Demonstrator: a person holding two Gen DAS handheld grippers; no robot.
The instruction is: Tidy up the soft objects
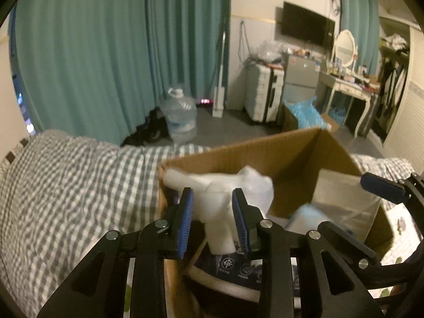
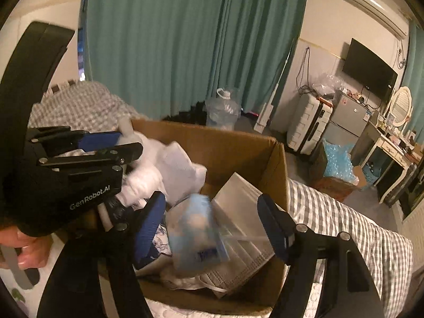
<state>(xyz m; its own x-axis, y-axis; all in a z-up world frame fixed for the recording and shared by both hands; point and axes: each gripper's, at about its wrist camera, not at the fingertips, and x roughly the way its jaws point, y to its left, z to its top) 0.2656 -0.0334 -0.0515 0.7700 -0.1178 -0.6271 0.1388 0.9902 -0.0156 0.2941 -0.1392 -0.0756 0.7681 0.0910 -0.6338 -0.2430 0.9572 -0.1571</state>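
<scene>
The open brown cardboard box (image 1: pixel 299 156) occupies the lower centre of the left wrist view and rests on a bed covered in grey-and-white checked fabric (image 1: pixel 66 185).

The left tool (image 1: pixel 213 221) sits at the lower centre of that view, over the box's near left corner. Its blue-padded fingers (image 1: pixel 185 222) stand on either side of a white soft cloth bundle (image 1: pixel 233 193), which rises from between them into the box. Motion blur prevents confirming whether the pads actually clamp the cloth. In the right wrist view the left tool (image 2: pixel 111 145) appears at the left edge with the same white bundle (image 2: pixel 169 167) beside it.

The right tool (image 2: pixel 212 228) occupies the lower centre of its own view with its fingers spread wide and nothing between them. It hovers above the box (image 2: pixel 225 143) contents: a blurred clear plastic bag of pale blue and white soft items (image 2: pixel 196 233) directly under the gap, and a ribbed white packet in clear wrap (image 2: pixel 243 238) leaning against the right inner wall.

Background, upper half of both views: teal curtains (image 1: pixel 106 53), a clear water jug on the floor (image 1: pixel 180 114), a white suitcase (image 1: pixel 262 92) and a wall-mounted black television (image 1: pixel 307 25).
</scene>
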